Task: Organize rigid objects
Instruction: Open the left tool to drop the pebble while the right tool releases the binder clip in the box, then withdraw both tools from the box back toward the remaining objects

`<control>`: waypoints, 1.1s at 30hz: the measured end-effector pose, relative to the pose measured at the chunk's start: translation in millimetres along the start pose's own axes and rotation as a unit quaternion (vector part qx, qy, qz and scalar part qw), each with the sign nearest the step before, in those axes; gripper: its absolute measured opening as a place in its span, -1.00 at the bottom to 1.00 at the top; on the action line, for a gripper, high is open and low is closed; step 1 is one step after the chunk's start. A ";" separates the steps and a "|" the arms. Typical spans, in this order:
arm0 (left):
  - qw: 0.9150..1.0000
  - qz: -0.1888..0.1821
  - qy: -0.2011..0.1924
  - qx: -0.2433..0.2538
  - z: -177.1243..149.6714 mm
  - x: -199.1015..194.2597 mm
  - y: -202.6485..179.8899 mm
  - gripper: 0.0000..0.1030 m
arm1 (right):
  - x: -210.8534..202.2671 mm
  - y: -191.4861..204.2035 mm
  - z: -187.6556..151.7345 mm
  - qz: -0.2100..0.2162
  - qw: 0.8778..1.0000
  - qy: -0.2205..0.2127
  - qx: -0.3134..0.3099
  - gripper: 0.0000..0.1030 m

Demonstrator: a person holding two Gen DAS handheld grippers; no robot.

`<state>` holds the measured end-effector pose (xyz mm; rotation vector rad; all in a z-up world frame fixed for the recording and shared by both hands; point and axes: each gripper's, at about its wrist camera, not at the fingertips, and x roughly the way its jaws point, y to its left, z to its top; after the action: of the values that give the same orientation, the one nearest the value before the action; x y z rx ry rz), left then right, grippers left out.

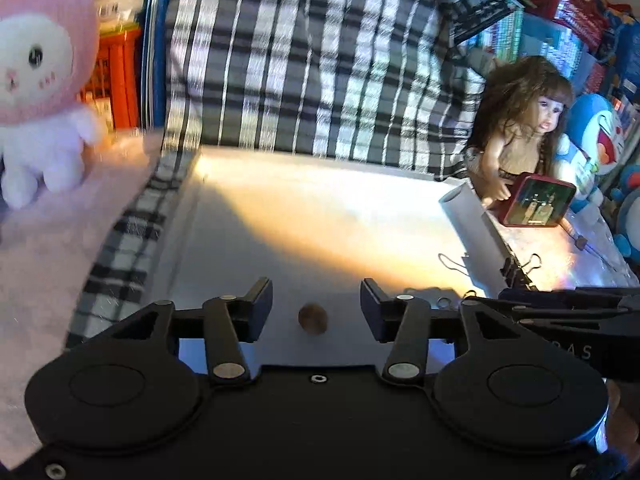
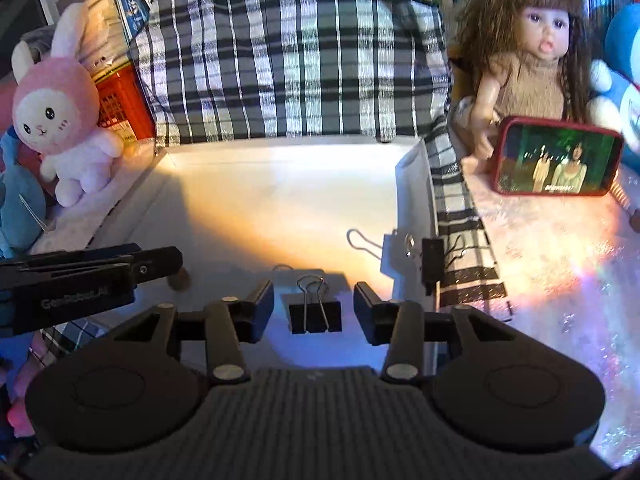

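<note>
Both my claws spread above the white tray [image 2: 280, 184].
My left claw [image 1: 316, 310] brackets a brown cork [image 1: 313, 319]; my right claw [image 2: 314, 306] brackets a black binder clip [image 2: 315, 314], neither pinched.

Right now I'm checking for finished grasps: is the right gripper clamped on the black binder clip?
No. The right gripper stands open, and the binder clip sits between its fingers with a gap on both sides.
</note>
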<state>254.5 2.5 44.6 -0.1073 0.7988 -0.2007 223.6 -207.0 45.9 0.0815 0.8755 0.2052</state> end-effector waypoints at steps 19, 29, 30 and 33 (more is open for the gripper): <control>0.997 -0.013 -0.075 0.023 -69.6 -96.7 -7.7 0.57 | -65.6 -3.8 -55.8 0.024 0.996 -0.084 -0.013 0.63; 0.996 -0.006 -0.088 0.017 -126.7 -118.9 -13.8 0.58 | -93.9 2.6 -109.9 0.024 0.991 -0.130 -0.033 0.69; 0.996 -0.005 -0.089 0.019 -131.7 -121.1 -14.6 0.58 | -96.1 2.9 -114.5 0.024 0.990 -0.134 -0.033 0.70; 0.995 -0.003 -0.094 0.023 -145.7 -127.6 -16.4 0.59 | -100.9 3.5 -126.7 0.020 0.989 -0.141 -0.035 0.71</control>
<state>60.5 11.6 35.7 -0.0841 0.6059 -0.2105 62.8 -226.6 41.5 0.0614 0.5856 0.2555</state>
